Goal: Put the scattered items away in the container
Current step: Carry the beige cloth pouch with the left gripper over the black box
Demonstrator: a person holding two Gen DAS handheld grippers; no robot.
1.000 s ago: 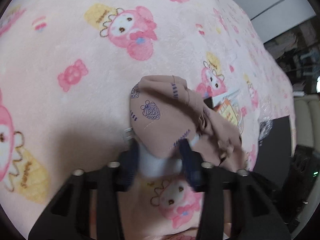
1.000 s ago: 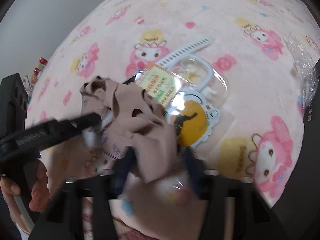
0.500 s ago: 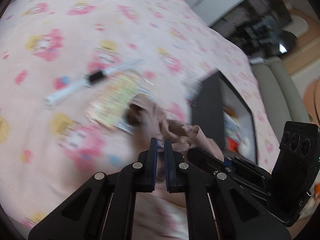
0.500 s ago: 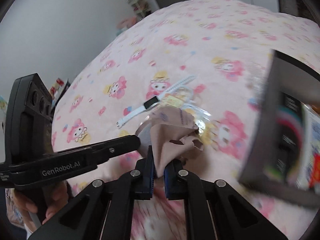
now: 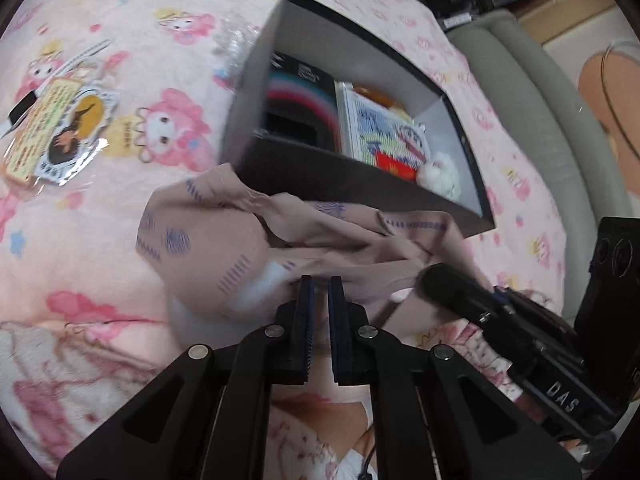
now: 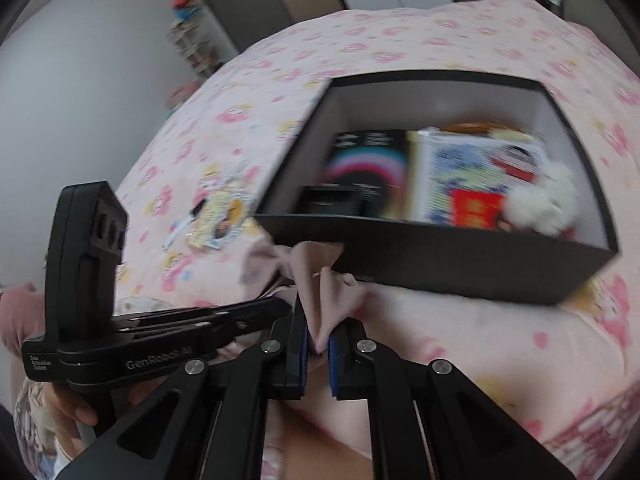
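A crumpled beige cloth (image 5: pixel 248 240) with small blue prints hangs between both grippers above the pink blanket. My left gripper (image 5: pixel 319 280) is shut on its near edge. My right gripper (image 6: pixel 318 320) is shut on another corner of the cloth (image 6: pixel 320 276); its black body also shows at the lower right of the left wrist view. The black open box (image 5: pixel 360 180) lies just beyond the cloth and holds a dark rainbow-printed pack (image 5: pixel 296 100), a cartoon card (image 5: pixel 384 136) and a white fluffy toy (image 5: pixel 440 172). In the right wrist view the box (image 6: pixel 440 256) fills the upper right.
On the blanket left of the box lie sticker packs (image 5: pixel 60 128), a white strap partly under them (image 6: pixel 176 232), and crinkled clear plastic (image 5: pixel 232 44). A grey sofa (image 5: pixel 540 100) runs along the bed's right side. A hand (image 6: pixel 72 404) holds the left gripper's handle.
Both grippers have closed on the cloth, lifted it off the sticker packs and carried it across the blanket to the near wall of the black box.
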